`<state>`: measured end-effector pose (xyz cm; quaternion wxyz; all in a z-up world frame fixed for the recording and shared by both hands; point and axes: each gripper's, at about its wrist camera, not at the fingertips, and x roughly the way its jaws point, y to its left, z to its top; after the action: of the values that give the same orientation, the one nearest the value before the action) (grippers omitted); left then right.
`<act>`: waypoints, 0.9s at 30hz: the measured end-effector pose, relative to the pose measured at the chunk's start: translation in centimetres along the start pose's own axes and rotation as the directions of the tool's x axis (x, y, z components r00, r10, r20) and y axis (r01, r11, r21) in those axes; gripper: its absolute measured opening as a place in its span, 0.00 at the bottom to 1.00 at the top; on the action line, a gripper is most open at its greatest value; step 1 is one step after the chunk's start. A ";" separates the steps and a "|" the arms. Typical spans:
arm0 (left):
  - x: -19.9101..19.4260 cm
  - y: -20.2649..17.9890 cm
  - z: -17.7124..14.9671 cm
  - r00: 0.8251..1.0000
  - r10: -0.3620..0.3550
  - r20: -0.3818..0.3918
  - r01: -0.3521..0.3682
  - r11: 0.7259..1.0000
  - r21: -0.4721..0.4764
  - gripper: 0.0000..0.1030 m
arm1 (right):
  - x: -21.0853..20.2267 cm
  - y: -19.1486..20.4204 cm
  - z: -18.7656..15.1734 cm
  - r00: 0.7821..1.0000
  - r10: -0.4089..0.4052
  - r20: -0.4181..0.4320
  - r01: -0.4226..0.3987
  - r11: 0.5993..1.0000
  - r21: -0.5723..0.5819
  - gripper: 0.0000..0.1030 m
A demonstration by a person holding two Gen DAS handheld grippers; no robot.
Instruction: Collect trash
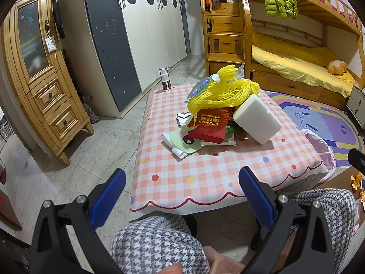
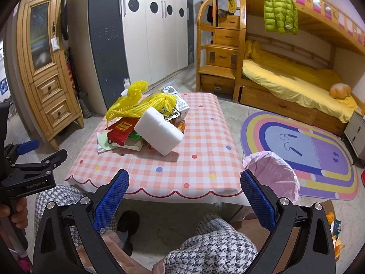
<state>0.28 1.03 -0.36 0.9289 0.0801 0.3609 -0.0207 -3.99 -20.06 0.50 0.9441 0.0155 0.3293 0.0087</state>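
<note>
A pile of trash lies mid-table on the checked cloth [image 1: 205, 173] [image 2: 200, 141]: yellow foam netting [image 1: 224, 92] [image 2: 139, 105], a white foam block [image 1: 256, 119] [image 2: 159, 132], a red Ultraman box [image 1: 211, 124] [image 2: 122, 129], a green paper piece [image 1: 186, 142] and a milk carton [image 2: 180, 104]. A bin with a pink liner [image 2: 272, 173] [image 1: 321, 150] stands at the table's right corner. My left gripper [image 1: 182, 196] is open, short of the table's near edge. My right gripper [image 2: 184, 196] is open too, equally far back. Both hold nothing.
A spray bottle [image 1: 165, 78] stands at the table's far left corner. A wooden cabinet [image 1: 38, 68] and wardrobe [image 1: 141, 27] are at left, a bunk bed [image 2: 296, 77] and rainbow rug [image 2: 308, 150] at right. The person's houndstooth knees [image 1: 159, 244] sit below the grippers.
</note>
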 end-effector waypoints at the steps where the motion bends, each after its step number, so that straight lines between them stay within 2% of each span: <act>1: 0.0 0.0 0.0 1.000 0.001 -0.001 -0.001 1.000 0.000 0.93 | 0.0 0.1 0.0 1.000 -0.002 0.000 0.002 1.000 -0.001 0.94; 27: -0.2 0.8 0.1 1.000 0.004 0.002 -0.004 1.000 -0.006 0.93 | 0.1 0.1 0.1 1.000 -0.002 0.000 0.002 1.000 -0.003 0.94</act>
<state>0.29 1.81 -0.06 0.9295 0.0779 0.3600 -0.0181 -3.85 -19.96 0.50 0.9441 0.0136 0.3292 0.0081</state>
